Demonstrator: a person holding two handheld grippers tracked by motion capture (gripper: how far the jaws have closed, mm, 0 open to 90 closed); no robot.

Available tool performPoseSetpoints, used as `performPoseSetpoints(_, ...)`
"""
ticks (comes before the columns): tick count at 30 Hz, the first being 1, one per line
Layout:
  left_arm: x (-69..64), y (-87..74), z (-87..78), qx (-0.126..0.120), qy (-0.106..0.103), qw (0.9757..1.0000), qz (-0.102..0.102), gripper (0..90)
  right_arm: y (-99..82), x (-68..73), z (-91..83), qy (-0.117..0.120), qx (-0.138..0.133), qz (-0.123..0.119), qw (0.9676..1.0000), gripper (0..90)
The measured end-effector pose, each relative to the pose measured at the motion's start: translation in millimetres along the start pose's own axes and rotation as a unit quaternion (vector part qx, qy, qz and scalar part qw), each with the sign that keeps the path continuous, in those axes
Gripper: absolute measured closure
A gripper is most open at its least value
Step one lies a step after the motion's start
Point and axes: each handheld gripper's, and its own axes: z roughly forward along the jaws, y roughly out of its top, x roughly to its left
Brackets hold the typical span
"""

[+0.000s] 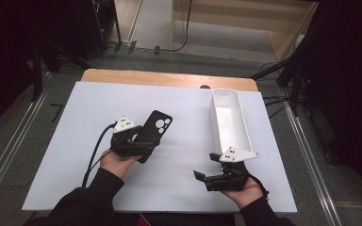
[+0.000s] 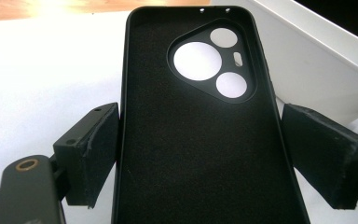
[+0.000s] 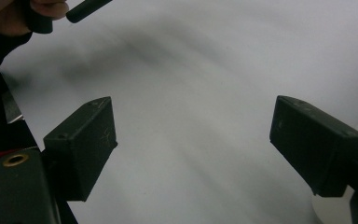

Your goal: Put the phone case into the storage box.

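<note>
Left tongs [image 2: 200, 154] clamp the case [image 2: 200, 140] by its long edges — light, flexible, probably slippery; right tongs [image 3: 191, 149] gape empty.

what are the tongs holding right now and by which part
The left tongs grip the black phone case across its width, pads on its two long edges, at the end away from the camera cutout. The right tongs stand open, holding nothing.

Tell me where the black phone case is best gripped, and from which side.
Across its two long edges at the plain lower end, coming from the end opposite the camera cutout. The phone case lies open side up, its rim giving narrow parallel walls. The left tongs already straddle it there; the white bin stands to its right.
</note>
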Motion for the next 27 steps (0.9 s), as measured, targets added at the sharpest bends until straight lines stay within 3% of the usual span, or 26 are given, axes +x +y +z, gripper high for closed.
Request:
performPoseSetpoints(14,-13.3,-11.9,0.9,-0.028,-0.001,0.9991,-0.03,13.9,16.0,1.2,4.5,-0.003,-0.004,0.025,0.9997,13.0)
performPoseSetpoints(16,-13.5,-13.7,1.0,-0.034,-0.004,0.9984,-0.044,13.9,17.3,1.2,4.7,-0.003,-0.004,0.028,0.9996,13.0)
performPoseSetpoints(27,-18.0,-20.6,-0.3,-0.07,0.003,0.9953,-0.067,13.9,32.9,1.1,8.3,-0.005,-0.007,0.046,0.9989,13.1)
